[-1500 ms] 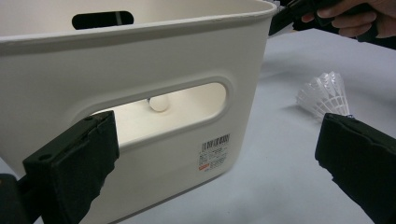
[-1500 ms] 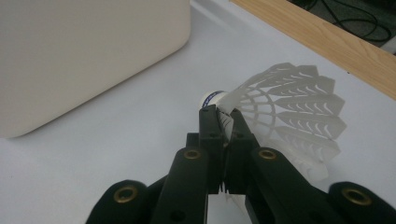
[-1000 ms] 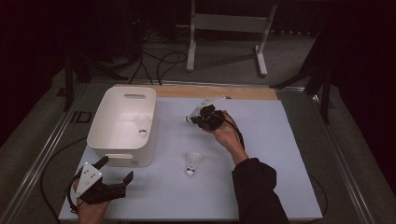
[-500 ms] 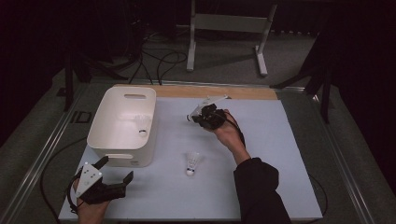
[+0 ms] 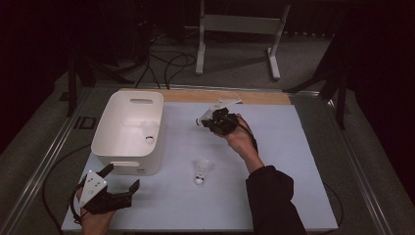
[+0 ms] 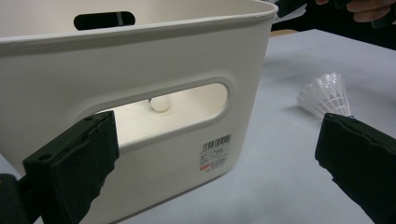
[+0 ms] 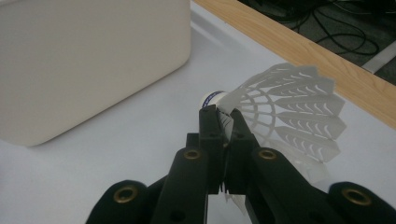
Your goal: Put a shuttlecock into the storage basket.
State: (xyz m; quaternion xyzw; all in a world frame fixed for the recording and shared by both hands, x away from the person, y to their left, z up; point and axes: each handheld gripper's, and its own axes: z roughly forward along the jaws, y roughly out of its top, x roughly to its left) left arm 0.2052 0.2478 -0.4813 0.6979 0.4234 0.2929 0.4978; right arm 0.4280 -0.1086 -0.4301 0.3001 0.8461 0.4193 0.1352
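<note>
My right gripper (image 5: 211, 119) sits just above the middle of the high view, and its fingers (image 7: 211, 122) are pinching a shuttlecock (image 7: 289, 109) by the edge of its white plastic skirt. I judge that I hold it by the skirt because the thin lattice gives the narrow fingers something flat to bite on, where the round cork would slip. The cork end points toward the white bin (image 5: 129, 131), which lies left of centre on the pale counter (image 5: 293, 161), so the work in hand looks like carrying shuttlecocks into that bin.

My left gripper (image 5: 108, 192) rests at the lower left of the high view, its fingers (image 6: 74, 163) spread wide with nothing between them, parked near the bin's short wall and seemingly out of the way.

A second shuttlecock (image 5: 201, 171) stands cork down on the counter, below centre, well apart from both grippers and likely next to go.

The right gripper view gives the grip itself, the fingers closed on the skirt beside the blue-banded cork, which from above is a white blur. The left gripper view looks through the bin's handle slot and catches a cork (image 6: 160, 103) inside, so one shuttlecock (image 5: 148, 131) lies in the bin already.
</note>
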